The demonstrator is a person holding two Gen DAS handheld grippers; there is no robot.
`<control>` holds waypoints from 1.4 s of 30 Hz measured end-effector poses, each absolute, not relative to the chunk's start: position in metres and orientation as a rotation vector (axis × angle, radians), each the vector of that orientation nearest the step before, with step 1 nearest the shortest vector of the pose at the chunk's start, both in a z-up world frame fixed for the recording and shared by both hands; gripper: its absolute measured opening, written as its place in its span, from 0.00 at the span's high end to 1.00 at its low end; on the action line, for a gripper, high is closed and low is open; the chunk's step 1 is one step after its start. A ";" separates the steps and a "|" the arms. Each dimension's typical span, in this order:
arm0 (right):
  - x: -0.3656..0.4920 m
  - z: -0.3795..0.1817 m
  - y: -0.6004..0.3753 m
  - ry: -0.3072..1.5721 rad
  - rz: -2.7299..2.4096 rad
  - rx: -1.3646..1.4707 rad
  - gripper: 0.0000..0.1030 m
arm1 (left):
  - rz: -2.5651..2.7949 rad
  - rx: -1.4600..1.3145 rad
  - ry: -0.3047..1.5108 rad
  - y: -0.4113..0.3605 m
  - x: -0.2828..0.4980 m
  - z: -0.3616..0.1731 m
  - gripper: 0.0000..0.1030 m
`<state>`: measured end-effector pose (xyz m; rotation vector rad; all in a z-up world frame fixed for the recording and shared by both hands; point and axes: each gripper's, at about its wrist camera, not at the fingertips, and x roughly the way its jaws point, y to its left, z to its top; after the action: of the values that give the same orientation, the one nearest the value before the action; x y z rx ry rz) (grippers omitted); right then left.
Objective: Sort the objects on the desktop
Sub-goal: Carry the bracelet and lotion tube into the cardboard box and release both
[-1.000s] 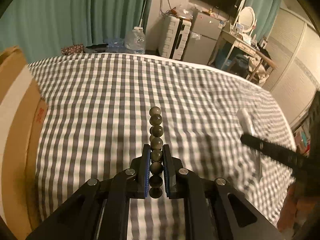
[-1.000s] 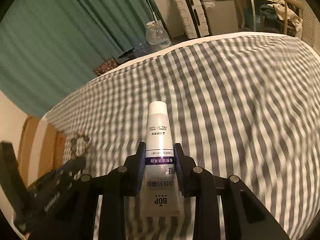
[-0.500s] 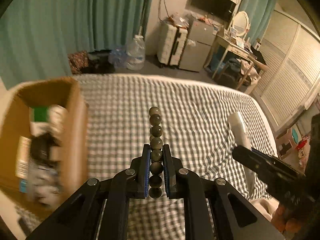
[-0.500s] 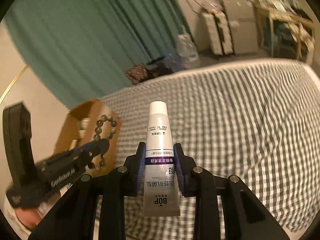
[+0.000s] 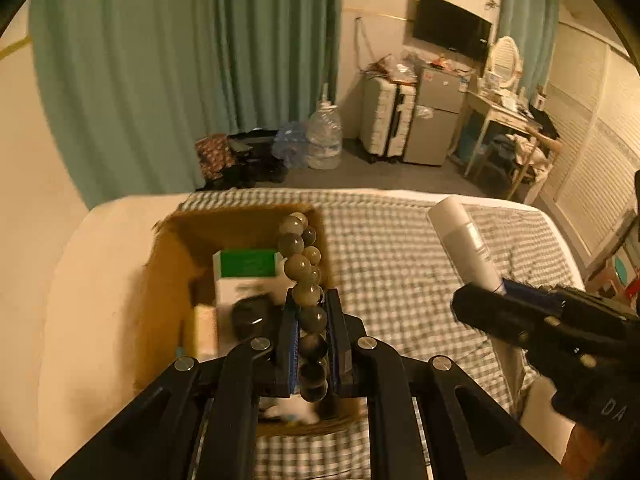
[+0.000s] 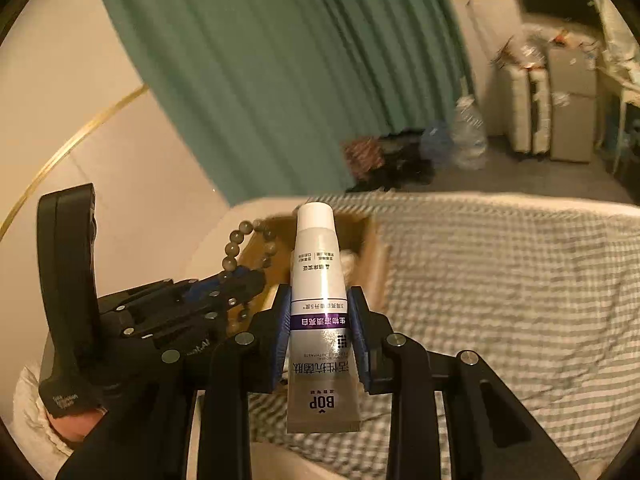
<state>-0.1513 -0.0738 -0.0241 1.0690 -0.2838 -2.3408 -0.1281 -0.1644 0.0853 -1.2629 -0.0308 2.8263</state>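
The left hand-held gripper (image 5: 312, 336) is closed tight on a bead bracelet (image 5: 304, 280), pinching a few beads near one side so the rest of the loop stands out ahead of the fingers, free to fall once the grip lets go. Seen from its own camera, the bracelet hangs over the cardboard box (image 5: 168, 280), which sits on the checked bed cover (image 5: 400, 272) at the bed's pale edge. The box already holds a white carton with a green top (image 5: 246, 276) and a dark round thing at about 6 o'clock from it, so it looks like the collecting place for this sort.

The right hand-held gripper (image 6: 320, 344) is partly closed, its blue pads pressed against the flat sides of a white tube (image 6: 318, 300), cap pointing away, crimped end towards the handle. Gripping it mid-body keeps it steady and lets it slide out cap first. From that camera the box lies at 12 o'clock behind the cap, and the other gripper with its beads shows at 9 o'clock.

I judge both things are being carried to the box together; the beads seem closer to dropping, being right above the opening.
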 end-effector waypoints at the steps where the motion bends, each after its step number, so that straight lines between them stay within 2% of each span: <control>1: -0.155 -0.036 -0.090 -0.261 -2.322 1.100 0.74 | 2.826 -1.279 -0.054 -0.175 -0.128 0.076 0.89; 4: -0.165 -0.070 -0.114 -0.208 -2.304 1.184 0.74 | 2.803 -1.352 -0.144 -0.205 -0.133 0.044 0.89; 8: -0.189 -0.098 -0.128 -0.232 -2.269 1.273 0.73 | 2.780 -1.404 -0.198 -0.232 -0.141 0.017 0.89; 9: -0.195 -0.101 -0.131 -0.252 -2.265 1.278 0.73 | 2.783 -1.401 -0.197 -0.237 -0.142 0.015 0.85; 11: -0.200 -0.107 -0.131 -0.298 -2.257 1.274 0.58 | 2.796 -1.419 -0.179 -0.243 -0.143 0.011 0.59; 12: -0.199 -0.107 -0.128 -0.328 -2.298 1.248 0.39 | 2.818 -1.431 -0.160 -0.245 -0.143 0.011 0.34; 13: -0.195 -0.104 -0.125 -0.338 -2.341 1.216 0.36 | 2.834 -1.424 -0.150 -0.249 -0.143 0.011 0.23; 20: -0.172 -0.072 -0.096 -0.272 -2.542 1.116 0.34 | 2.874 -1.354 -0.025 -0.245 -0.126 0.019 0.21; 21: -0.166 -0.065 -0.089 -0.261 -2.575 1.096 0.31 | 2.885 -1.328 -0.020 -0.242 -0.123 0.026 0.20; 25: -0.139 -0.036 -0.060 -0.228 -2.685 0.995 0.17 | 2.920 -1.216 -0.036 -0.229 -0.113 0.061 0.03; 31: -0.106 -0.013 -0.030 -0.181 -2.827 0.862 0.00 | 3.006 -1.018 -0.083 -0.198 -0.083 0.099 0.00; 33: -0.098 -0.010 -0.022 -0.162 -2.846 0.847 0.00 | 3.049 -1.012 -0.075 -0.189 -0.076 0.101 0.00; 38: -0.085 -0.047 -0.015 -0.187 -2.872 0.852 0.00 | 3.110 -0.884 -0.228 -0.182 -0.039 0.074 0.00; 42: -0.080 -0.099 -0.019 -0.179 -2.907 0.983 0.00 | 3.115 -0.996 -0.103 -0.167 -0.034 0.040 0.00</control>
<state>-0.0797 -0.0187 -0.0993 0.9833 -0.1795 -2.9075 -0.0335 -0.1675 0.0397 -0.9959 -0.1027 3.1148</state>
